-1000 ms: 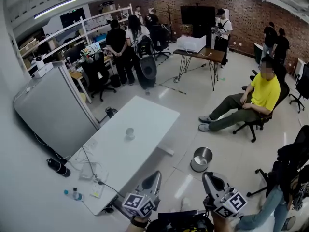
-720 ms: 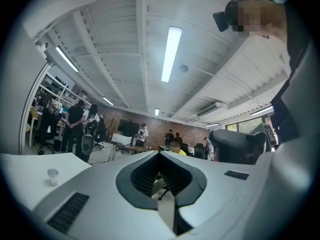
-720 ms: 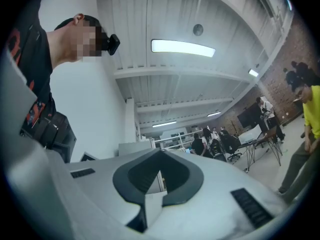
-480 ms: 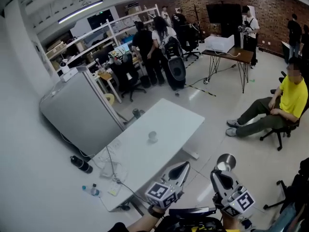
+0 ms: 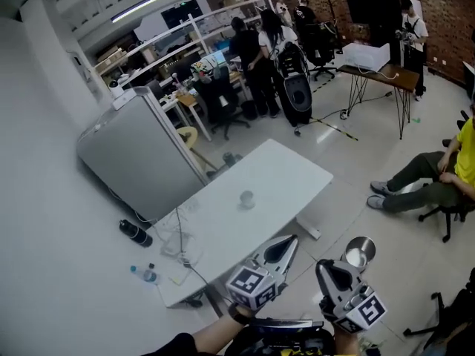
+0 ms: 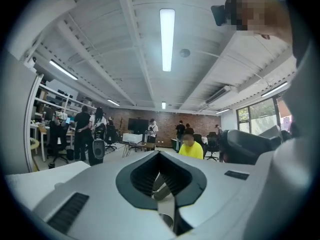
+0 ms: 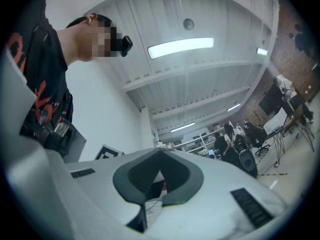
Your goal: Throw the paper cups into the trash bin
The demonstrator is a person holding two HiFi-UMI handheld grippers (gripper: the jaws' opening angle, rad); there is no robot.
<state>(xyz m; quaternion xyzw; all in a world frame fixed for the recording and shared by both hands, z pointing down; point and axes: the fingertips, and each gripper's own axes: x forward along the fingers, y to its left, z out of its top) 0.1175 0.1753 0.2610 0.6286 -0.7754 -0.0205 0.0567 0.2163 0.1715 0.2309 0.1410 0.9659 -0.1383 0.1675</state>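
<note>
In the head view a single paper cup [image 5: 246, 197] stands upright near the middle of the white table [image 5: 289, 173]. A round metal trash bin [image 5: 359, 252] sits on the floor off the table's right corner. My left gripper [image 5: 291, 239] is low at the table's near edge, its jaws together and empty, pointing toward the cup but well short of it. To the left of the bin, my right gripper [image 5: 324, 264] is also shut with nothing in it. Both gripper views tilt up at the ceiling; the left gripper [image 6: 159, 154] and the right gripper [image 7: 160, 151] show only their closed jaws.
A grey panel [image 5: 137, 158] leans left of the table. Cables [image 5: 182, 243] lie on the table's near end. Bottles [image 5: 136, 233] lie on the floor at left. A seated person's legs [image 5: 415, 188] stretch out at right, and people stand by shelves at the back.
The head view has swung left, so the table, cup and bin have slid rightward in the picture. Both grippers stay low and shut, the left one now nearer the table.
</note>
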